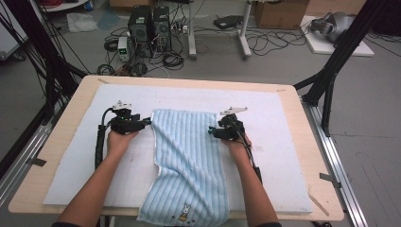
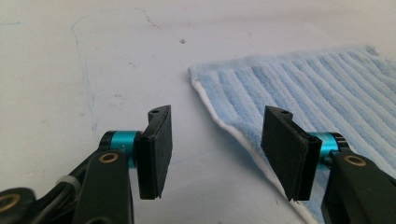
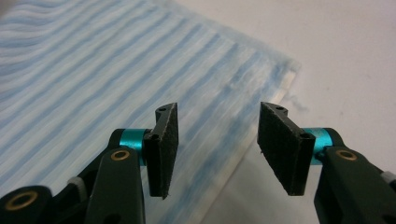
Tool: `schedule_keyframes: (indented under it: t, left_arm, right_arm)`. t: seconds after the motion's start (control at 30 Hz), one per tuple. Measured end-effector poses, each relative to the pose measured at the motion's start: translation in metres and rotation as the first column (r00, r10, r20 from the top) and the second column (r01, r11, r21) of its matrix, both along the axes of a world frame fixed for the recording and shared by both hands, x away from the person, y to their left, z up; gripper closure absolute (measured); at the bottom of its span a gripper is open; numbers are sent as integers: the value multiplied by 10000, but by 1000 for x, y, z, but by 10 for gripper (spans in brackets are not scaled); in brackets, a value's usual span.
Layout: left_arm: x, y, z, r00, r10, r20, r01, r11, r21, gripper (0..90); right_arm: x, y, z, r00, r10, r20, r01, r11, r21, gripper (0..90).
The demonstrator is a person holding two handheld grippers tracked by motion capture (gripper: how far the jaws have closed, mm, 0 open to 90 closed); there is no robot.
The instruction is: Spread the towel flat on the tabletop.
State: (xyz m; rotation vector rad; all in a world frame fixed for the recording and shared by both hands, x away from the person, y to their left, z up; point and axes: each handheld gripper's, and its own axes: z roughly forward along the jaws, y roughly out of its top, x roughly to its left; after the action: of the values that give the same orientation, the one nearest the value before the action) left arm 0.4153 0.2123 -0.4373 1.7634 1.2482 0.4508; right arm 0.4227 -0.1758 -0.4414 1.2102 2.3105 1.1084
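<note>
Rabbit emblem (image 1: 185, 211), striped blue towel (image 1: 189, 156)

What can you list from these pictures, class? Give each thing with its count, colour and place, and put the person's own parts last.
towel: one, light blue with ribbed stripes and a small rabbit figure near its front end, lying lengthwise mid-table, front end hanging over the near edge
mat: one, white, covering most of the table top
table: one, pale wood, centre
computer towers: two, black, on the floor beyond the table
cardboard box: one, brown, floor at the back
left hand-held gripper: one, black, jaws open at the towel's left edge
right hand-held gripper: one, black, jaws open at the towel's right edge
forearms: two, entering from the bottom
</note>
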Motion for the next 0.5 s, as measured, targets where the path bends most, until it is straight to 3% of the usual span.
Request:
schedule_keyframes:
  t: [0.2,0.27,0.3,0.33,0.4,0.5]
  left_arm:
    - [-2,4,0,10000,-58,-57,58,10000,33,435]
    - [-3,3,0,9999,-88,-83,88,9999,82,436]
    - [-3,2,0,9999,-113,-69,114,9998,137,439]
    - [-4,2,0,9999,-112,-97,114,9998,185,441]
    - [-4,0,-1,9998,-131,-148,134,9997,206,443]
    - [-6,-3,-2,9997,-145,-209,149,9997,208,446]
  right_arm:
    - [23,9,-6,9982,-577,-164,578,9983,2,489]
    - [25,12,-5,9969,-775,-110,771,9966,-292,603]
    - [26,12,-4,9955,-946,-58,943,9944,-472,741]
    - [27,12,-3,9959,-881,-213,872,9953,-422,815]
    - [31,12,-1,9947,-970,-330,947,9935,-635,858]
    - [36,11,2,9887,-1496,108,1498,9821,-1138,863]
